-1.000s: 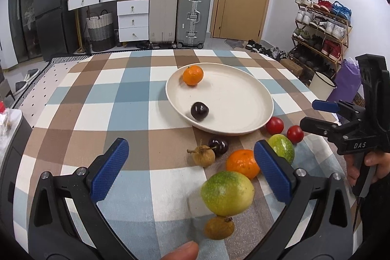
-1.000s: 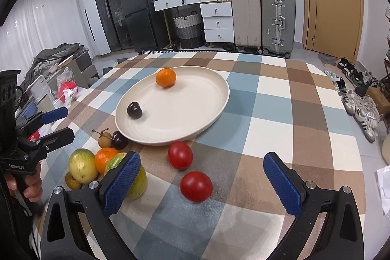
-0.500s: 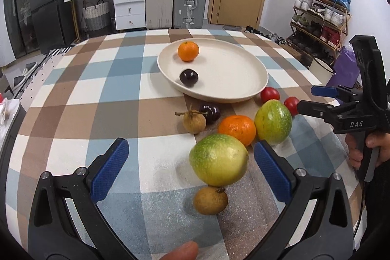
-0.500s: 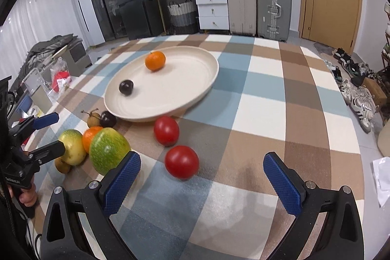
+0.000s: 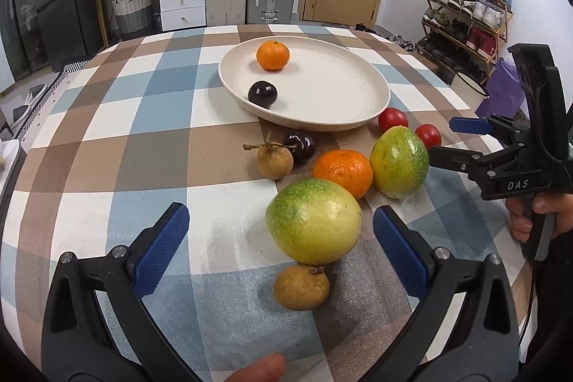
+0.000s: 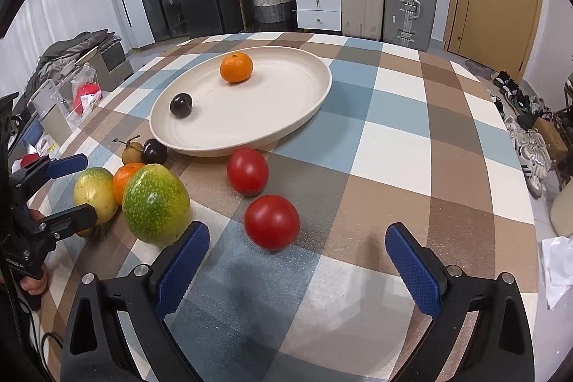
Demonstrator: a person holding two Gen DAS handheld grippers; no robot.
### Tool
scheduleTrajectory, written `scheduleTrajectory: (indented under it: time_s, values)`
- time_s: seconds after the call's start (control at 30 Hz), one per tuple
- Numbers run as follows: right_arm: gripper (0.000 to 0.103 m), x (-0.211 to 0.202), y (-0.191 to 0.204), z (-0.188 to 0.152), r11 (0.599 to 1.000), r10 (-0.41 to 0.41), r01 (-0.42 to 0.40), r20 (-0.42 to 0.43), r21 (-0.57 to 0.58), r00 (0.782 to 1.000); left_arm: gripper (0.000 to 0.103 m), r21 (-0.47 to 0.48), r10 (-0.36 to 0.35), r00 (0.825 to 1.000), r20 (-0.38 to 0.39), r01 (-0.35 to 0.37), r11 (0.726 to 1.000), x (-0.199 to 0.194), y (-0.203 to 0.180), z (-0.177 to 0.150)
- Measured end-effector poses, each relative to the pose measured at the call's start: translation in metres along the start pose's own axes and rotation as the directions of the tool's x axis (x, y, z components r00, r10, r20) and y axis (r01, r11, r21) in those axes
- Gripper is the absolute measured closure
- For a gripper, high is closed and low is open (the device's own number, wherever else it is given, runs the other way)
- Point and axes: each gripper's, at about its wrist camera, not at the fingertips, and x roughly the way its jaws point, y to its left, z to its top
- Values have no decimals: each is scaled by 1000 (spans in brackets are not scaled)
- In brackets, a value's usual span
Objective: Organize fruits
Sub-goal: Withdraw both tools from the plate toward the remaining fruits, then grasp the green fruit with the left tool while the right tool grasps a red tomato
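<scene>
- A checked tablecloth covers the round table in a room with suitcases and drawers behind.
- The green-yellow passion fruit lies near the table's close edge, long axis running roughly left to right.
- The left gripper is nearer: its jaws are spread wide and empty, the fruit just ahead between the tips, toward the right one.
- A longan touches it below, a mandarin behind.
- The right gripper is spread too, facing a tomato.
- The plate waits beyond.
- The fruit's underside is hidden.
</scene>
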Motion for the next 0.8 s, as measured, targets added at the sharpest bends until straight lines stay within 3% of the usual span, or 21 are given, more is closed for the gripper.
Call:
scheduleTrajectory:
  time_s: [0.2, 0.3, 0.5, 0.7, 0.8]
  values:
    - [6, 3, 4, -1, 1000, 8, -8, -10, -12, 1000, 5, 11, -23, 1000, -17, 23, 1000, 5, -2, 1]
    - [14, 6, 8, -1, 1000, 10, -11, -16, -25, 1000, 7, 19, -33, 999, -17, 33, 999, 6, -3, 1]
    - [22, 8, 13, -1, 999, 19, -20, -21, -42, 1000, 23, 24, -66, 998, -22, 67, 997, 6, -6, 0]
    - [29, 8, 12, 0, 999, 34, -34, -19, -40, 999, 48, 3, -126, 992, -22, 126, 992, 5, -2, -1]
    - [36, 9, 12, 0, 999, 37, -38, -21, -39, 999, 51, 4, -135, 991, -20, 135, 991, 5, -2, -1]
